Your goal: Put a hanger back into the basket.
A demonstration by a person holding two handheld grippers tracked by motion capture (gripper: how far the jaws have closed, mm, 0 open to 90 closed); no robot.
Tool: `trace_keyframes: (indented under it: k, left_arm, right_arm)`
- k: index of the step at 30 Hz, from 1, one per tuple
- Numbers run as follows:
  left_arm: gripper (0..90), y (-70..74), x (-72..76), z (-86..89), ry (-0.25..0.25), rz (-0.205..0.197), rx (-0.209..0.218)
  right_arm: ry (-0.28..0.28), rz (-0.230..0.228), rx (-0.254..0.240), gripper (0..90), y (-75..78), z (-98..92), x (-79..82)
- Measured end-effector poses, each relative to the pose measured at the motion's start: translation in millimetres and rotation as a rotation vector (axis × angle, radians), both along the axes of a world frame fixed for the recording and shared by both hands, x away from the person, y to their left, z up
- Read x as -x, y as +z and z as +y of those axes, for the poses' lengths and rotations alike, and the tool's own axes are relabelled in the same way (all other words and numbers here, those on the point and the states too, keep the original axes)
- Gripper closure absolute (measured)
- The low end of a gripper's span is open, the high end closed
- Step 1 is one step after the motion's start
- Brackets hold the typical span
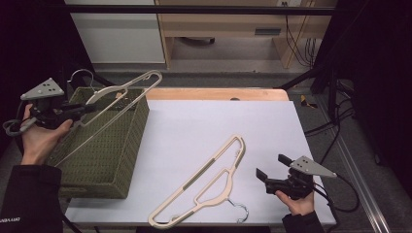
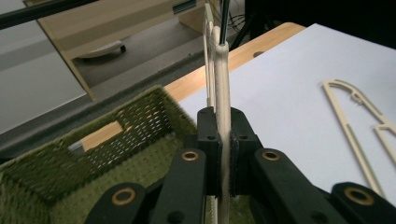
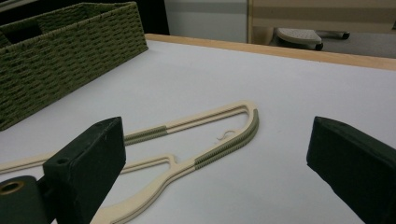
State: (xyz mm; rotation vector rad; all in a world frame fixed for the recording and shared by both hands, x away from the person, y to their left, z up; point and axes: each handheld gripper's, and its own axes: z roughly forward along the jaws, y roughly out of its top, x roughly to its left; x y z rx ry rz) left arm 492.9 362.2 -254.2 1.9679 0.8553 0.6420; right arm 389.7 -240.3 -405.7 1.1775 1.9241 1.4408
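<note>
A cream plastic hanger (image 1: 127, 97) with a metal hook hangs tilted over the green woven basket (image 1: 121, 155), its lower end inside the basket. My left gripper (image 1: 90, 108) is shut on this hanger near the hook end. In the left gripper view the hanger (image 2: 220, 70) runs edge-on between the pressed pads of the left gripper (image 2: 222, 119), above the basket (image 2: 140, 116). A second cream hanger (image 1: 209, 182) lies flat on the white table. My right gripper (image 1: 272, 166) stands open just to its right; in the right gripper view this gripper (image 3: 212, 128) holds nothing, and the flat hanger (image 3: 205, 140) lies beyond its jaws.
The white table surface (image 1: 218, 121) ends at a wooden strip (image 1: 218, 93) at the back. A black frame bar (image 1: 194, 9) crosses high up. Cables (image 1: 335, 121) hang off the table's right side. The basket (image 3: 70, 42) takes up the table's left side.
</note>
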Motion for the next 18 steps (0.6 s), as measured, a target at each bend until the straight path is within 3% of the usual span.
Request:
trace_keyframes:
  k: [11, 18]
  left_arm:
    - [85.7, -24.5, -2.8, 36.4, 0.062, -0.015, -0.013]
    - [85.6, -40.2, -4.8, 52.8, 0.095, 0.016, -0.024]
  right_arm:
    - [-0.002, 0.003, 0.005, 4.8, -1.5, 1.3, -0.8]
    - [0.001, 0.010, 0.007, 4.8, -2.6, 1.9, -1.4]
